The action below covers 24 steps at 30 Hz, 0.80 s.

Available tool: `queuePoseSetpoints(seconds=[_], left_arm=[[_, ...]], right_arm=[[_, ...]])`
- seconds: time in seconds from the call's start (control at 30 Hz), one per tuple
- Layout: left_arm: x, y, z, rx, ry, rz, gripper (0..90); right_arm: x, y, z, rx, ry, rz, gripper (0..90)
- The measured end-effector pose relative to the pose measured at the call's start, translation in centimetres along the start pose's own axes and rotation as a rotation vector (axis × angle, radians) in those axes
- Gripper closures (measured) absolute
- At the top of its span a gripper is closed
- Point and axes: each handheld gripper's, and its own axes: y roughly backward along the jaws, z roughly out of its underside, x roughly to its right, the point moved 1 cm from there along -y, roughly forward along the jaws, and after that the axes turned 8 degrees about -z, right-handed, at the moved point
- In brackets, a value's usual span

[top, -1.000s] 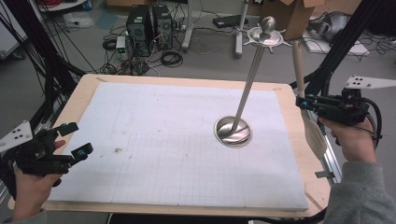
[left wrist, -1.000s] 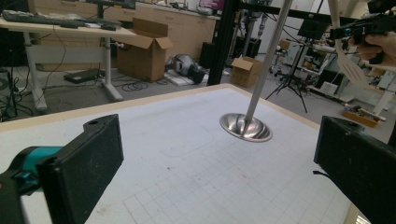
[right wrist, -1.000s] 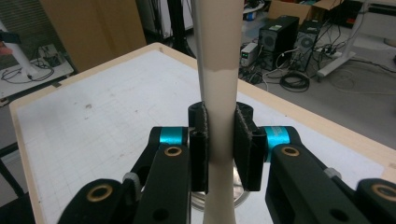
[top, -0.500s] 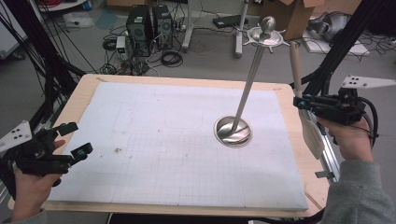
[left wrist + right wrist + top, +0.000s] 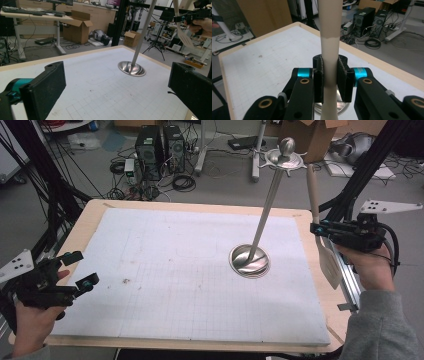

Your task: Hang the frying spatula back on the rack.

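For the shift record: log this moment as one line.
right gripper: shut on spatula, held upright off table's right edge | left gripper: open, empty, over white mat | utensil stand: upright, hooks bare

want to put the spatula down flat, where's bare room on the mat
The widest free patch of the white mat runs from the left tool across to the steel stand base. The strip in front of the base is bare too. The right edge is tight: the right tool holds the spatula there, close to the stand.
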Motion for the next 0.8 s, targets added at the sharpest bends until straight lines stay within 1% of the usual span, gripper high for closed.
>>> queuePoseSetpoints(seconds=[0.03,0.17,0.2,0.23,0.3,0.37,0.47,0.57,0.73,0.8], left_arm=[[0.0,0.0,0.0,-0.001,-0.002,-0.002,1.8],[0.0,-0.1,0.0,-0.001,0.002,-0.003,1.8],[0.0,0.0,0.0,0.0,0.004,0.005,1.8],[0.0,0.0,0.0,0.008,0.013,0.011,1.8],[0.2,0.0,-0.1,0.012,0.013,0.014,1.8],[0.2,-0.1,0.0,0.006,0.007,0.015,1.8],[0.2,-0.2,0.0,0.0,0.007,0.014,1.8],[0.1,-0.2,0.0,-0.005,-0.003,0.004,1.8],[-0.2,0.0,0.1,0.003,0.012,-0.006,1.8],[-0.2,0.0,0.1,0.003,0.01,-0.007,1.8]], right_arm=[[0.0,0.0,0.0,-0.001,-0.004,-0.005,78.0],[0.0,-0.3,0.0,-0.006,0.0,0.001,78.0],[0.0,-0.4,0.0,-0.01,0.0,0.0,78.0],[0.0,-0.4,0.0,-0.006,0.0,0.001,78.0],[0.0,-0.6,0.0,-0.01,-0.001,0.0,78.0],[0.1,-0.7,0.1,-0.011,-0.002,0.0,78.0],[0.2,-0.9,0.2,-0.015,-0.002,-0.005,78.0],[0.2,-1.3,0.1,-0.019,-0.006,-0.007,78.0],[0.2,-2.0,0.1,-0.027,-0.009,-0.011,78.0],[0.3,-2.2,0.1,-0.03,-0.006,-0.013,78.0]])
